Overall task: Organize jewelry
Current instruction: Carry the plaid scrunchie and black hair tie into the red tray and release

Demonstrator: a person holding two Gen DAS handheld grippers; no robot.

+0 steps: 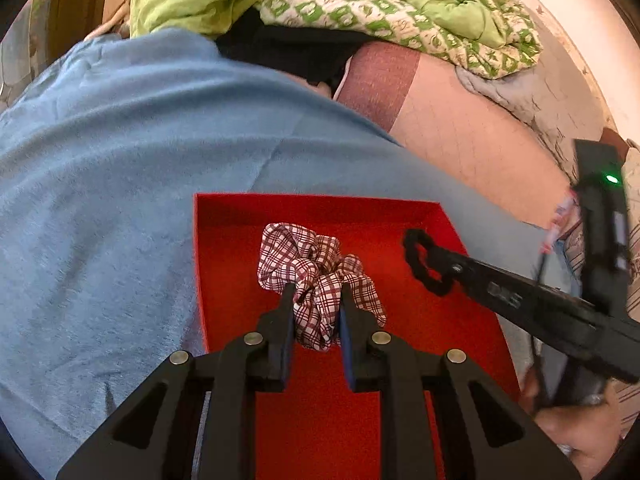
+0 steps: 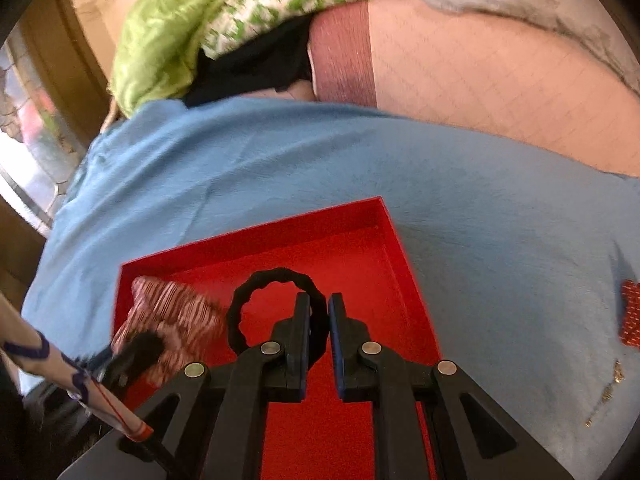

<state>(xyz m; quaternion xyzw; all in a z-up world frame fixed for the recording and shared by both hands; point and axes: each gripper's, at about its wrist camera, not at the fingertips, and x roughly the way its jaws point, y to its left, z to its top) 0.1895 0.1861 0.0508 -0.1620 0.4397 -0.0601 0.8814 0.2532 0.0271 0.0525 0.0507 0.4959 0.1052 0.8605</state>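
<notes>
Checked fabric scrunchie (image 1: pixel 320 280), soft and crumpled, sits pinched in the left gripper (image 1: pixel 316 300) over the red felt-lined tray (image 1: pixel 224 240) on blue cloth (image 1: pixel 120 200). Right gripper (image 2: pixel 319 316) clamps a ridged black hair ring (image 2: pixel 276 276) above the tray's middle.

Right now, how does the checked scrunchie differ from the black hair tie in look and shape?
The checked scrunchie is puffy red-and-white fabric, bunched into folds; the black hair tie is thin, plain black, an open ring with a wavy edge. The left gripper holds the scrunchie, the right gripper the hair tie. Both are gripped over the red tray.
</notes>
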